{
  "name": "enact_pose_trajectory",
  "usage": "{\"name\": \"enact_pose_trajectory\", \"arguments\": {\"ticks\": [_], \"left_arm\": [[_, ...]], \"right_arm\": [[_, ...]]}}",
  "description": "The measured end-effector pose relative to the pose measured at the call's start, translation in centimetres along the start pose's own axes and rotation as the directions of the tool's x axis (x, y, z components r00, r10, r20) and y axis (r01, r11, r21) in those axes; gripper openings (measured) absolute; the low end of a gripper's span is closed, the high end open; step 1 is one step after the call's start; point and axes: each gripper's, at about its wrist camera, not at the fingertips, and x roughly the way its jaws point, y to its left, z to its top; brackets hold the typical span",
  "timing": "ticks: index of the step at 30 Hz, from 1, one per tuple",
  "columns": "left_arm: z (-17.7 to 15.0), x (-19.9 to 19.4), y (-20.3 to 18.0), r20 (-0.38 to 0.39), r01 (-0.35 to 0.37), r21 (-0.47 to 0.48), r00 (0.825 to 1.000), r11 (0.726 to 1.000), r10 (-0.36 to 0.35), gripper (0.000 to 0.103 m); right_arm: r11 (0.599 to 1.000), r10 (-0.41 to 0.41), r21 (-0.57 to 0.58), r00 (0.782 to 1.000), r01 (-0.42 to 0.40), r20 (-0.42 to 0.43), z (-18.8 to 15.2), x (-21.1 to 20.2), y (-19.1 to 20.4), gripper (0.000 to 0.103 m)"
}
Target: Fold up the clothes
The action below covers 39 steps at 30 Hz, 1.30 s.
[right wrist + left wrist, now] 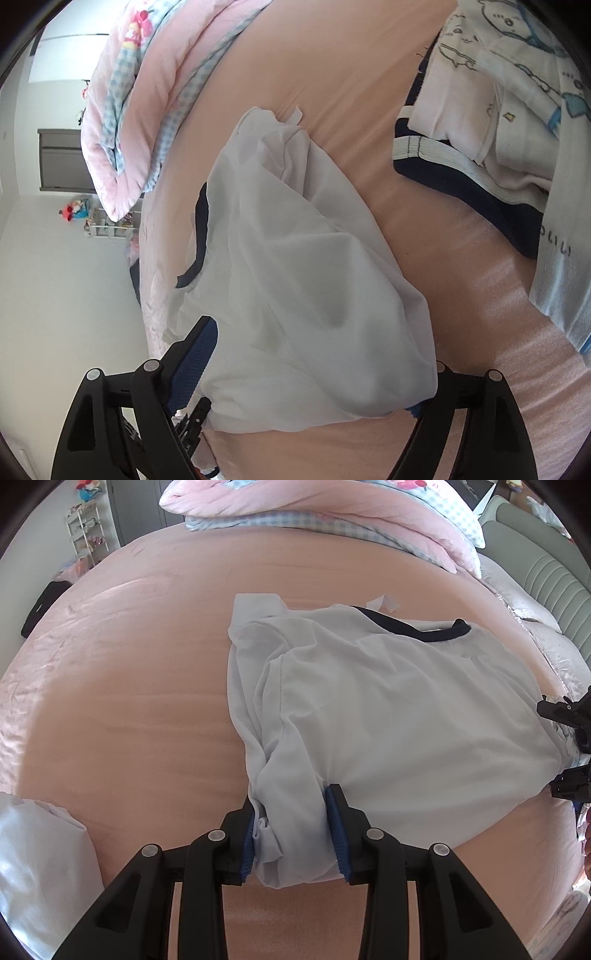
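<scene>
A white T-shirt (388, 701) with a dark navy collar (424, 631) lies partly folded on the pink bed sheet (129, 701). My left gripper (293, 830) is shut on a bunched edge of the shirt at its near left corner, with blue pads pressing the cloth from both sides. In the left wrist view my right gripper (565, 747) is at the shirt's right edge. The right wrist view shows the right gripper (308, 380) with its jaws wide apart. The T-shirt (295, 258) drapes between them and hides the right finger; the left pad stands beside the cloth.
A pink and blue checked quilt (295, 513) is heaped at the far end of the bed. Folded clothes (498, 110) are stacked to the right of the shirt. Another white garment (37, 867) lies at the near left. A grey-green headboard (546, 572) borders the right side.
</scene>
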Motion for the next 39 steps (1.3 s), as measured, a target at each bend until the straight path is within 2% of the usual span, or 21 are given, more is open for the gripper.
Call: {"name": "enact_pose_trajectory", "arguments": {"ticks": [2,5,6,7,8,10,12,15,17,20,23,24,26,27,28,32,34,37,39], "left_arm": [[-0.1,-0.1,-0.1,0.004,-0.002,0.005,1.000,1.000,0.002,0.034],[-0.1,0.0,-0.1,0.007,-0.004,0.004,1.000,1.000,0.004,0.034],[-0.1,0.0,-0.1,0.008,-0.005,0.003,1.000,1.000,0.005,0.034],[0.0,0.2,-0.3,0.009,-0.011,0.005,1.000,1.000,0.011,0.034],[0.0,0.2,-0.5,0.009,-0.022,0.009,1.000,1.000,0.022,0.034],[0.0,0.1,-1.0,0.009,-0.048,0.020,0.999,0.999,0.048,0.034],[0.0,0.0,-1.5,0.009,-0.083,0.044,0.997,0.996,0.082,0.034],[-0.1,-0.2,-2.5,0.015,-0.142,0.094,0.990,0.985,0.142,0.034],[-0.3,-0.4,-3.1,0.025,-0.182,0.126,0.983,0.975,0.180,0.034],[-0.5,-0.7,-3.9,0.040,-0.234,0.167,0.972,0.958,0.231,0.033],[-0.3,-0.7,-4.4,0.040,-0.268,0.181,0.963,0.946,0.266,0.033],[-0.1,-0.6,-4.5,0.032,-0.273,0.179,0.962,0.945,0.271,0.033],[0.3,-0.5,-4.6,0.018,-0.278,0.177,0.960,0.944,0.280,0.033],[0.5,-0.4,-4.6,0.013,-0.280,0.177,0.959,0.943,0.282,0.033],[0.6,-0.4,-4.7,0.009,-0.283,0.180,0.958,0.942,0.286,0.032],[0.8,-0.3,-4.9,0.007,-0.292,0.196,0.955,0.936,0.296,0.032],[0.8,-0.3,-4.9,0.007,-0.294,0.195,0.954,0.936,0.298,0.032],[0.9,-0.4,-4.9,0.001,-0.298,0.178,0.953,0.938,0.302,0.031],[1.0,-0.5,-5.0,-0.003,-0.306,0.164,0.951,0.938,0.311,0.031]], "right_arm": [[1.000,-0.013,0.006,1.000,0.013,0.017,-0.2,-0.1,-0.1,0.084],[0.998,-0.064,-0.006,0.996,0.065,0.054,-0.8,-0.2,0.2,0.074],[0.992,-0.113,-0.041,0.992,0.115,0.062,-1.0,-0.2,0.7,0.064],[0.976,-0.183,-0.103,0.980,0.190,0.072,-1.4,0.1,1.5,0.045],[0.947,-0.258,-0.172,0.962,0.270,0.088,-1.8,0.4,2.4,0.037],[0.865,-0.384,-0.296,0.914,0.406,0.132,-2.6,1.1,4.3,0.036],[0.775,-0.469,-0.384,0.864,0.502,0.182,-3.5,1.9,5.9,0.036],[0.655,-0.549,-0.456,0.794,0.602,0.260,-4.6,3.1,7.6,0.036],[0.552,-0.590,-0.505,0.739,0.664,0.326,-5.7,3.9,8.7,0.036],[0.340,-0.626,-0.576,0.636,0.743,0.451,-8.2,5.2,10.2,0.036],[0.149,-0.616,-0.589,0.540,0.795,0.573,-10.6,6.3,11.1,0.035],[0.092,-0.609,-0.588,0.513,0.803,0.605,-11.4,6.6,11.1,0.035],[0.007,-0.594,-0.583,0.472,0.813,0.651,-12.4,7.2,11.3,0.035],[-0.021,-0.588,-0.581,0.460,0.814,0.665,-12.6,7.5,11.6,0.035],[-0.031,-0.583,-0.580,0.456,0.814,0.672,-12.6,7.9,12.0,0.035],[0.005,-0.581,-0.590,0.483,0.807,0.656,-12.3,7.0,11.9,0.035],[-0.004,-0.576,-0.591,0.481,0.807,0.661,-12.7,6.7,12.0,0.035],[-0.037,-0.561,-0.579,0.463,0.814,0.686,-13.0,6.7,11.8,0.035],[-0.087,-0.551,-0.559,0.428,0.825,0.717,-13.1,7.1,11.7,0.035]]}}
